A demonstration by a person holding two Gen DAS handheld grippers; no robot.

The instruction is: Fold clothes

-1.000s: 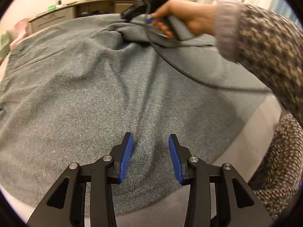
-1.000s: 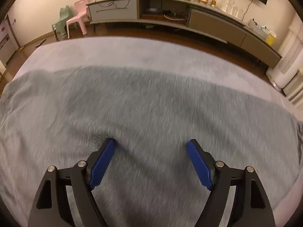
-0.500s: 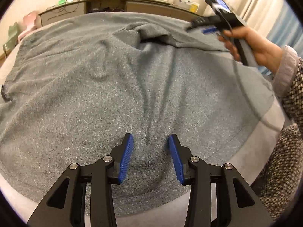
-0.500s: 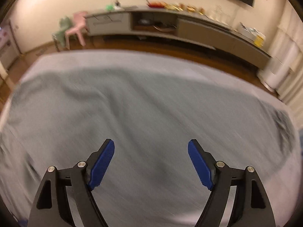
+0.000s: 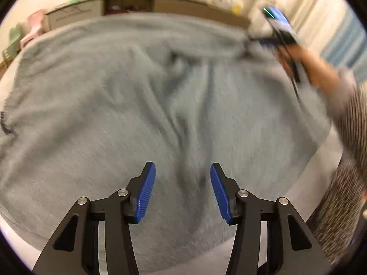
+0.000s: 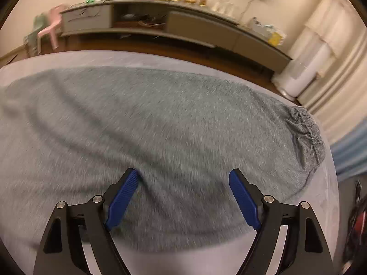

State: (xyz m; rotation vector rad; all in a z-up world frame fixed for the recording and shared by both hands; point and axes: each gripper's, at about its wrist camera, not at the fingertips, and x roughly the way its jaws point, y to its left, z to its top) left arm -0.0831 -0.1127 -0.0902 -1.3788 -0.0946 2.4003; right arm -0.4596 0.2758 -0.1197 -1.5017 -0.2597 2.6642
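Plainly, the grey-green knit garment (image 5: 128,105) lies spread over a pale grey cloth-covered surface (image 6: 174,263), with soft ridges running across its middle and a gathered, puckered cuff (image 6: 306,135) at its far right end. The left gripper (image 5: 182,190) hovers above a crease near the near hem; its jaws are opening, about half apart, and the blue pads do not appear to press on any cloth. The right gripper (image 6: 183,198) stands wide open over the sleeve end with nothing held.

Risk, as I judge it: with neither gripper holding fabric, a hurried grab could catch only the top layer, or bunch a ridge rather than the hem, giving a crooked fold. The loose knit may also drag and pull the rest askew. Both views are smeared by motion, so exact edges are hard to place.

Beyond the surface stands a long low sideboard (image 6: 142,25) with small items on top, a pink child's chair (image 6: 51,31) at its left, and pale curtains (image 6: 335,52) at right.
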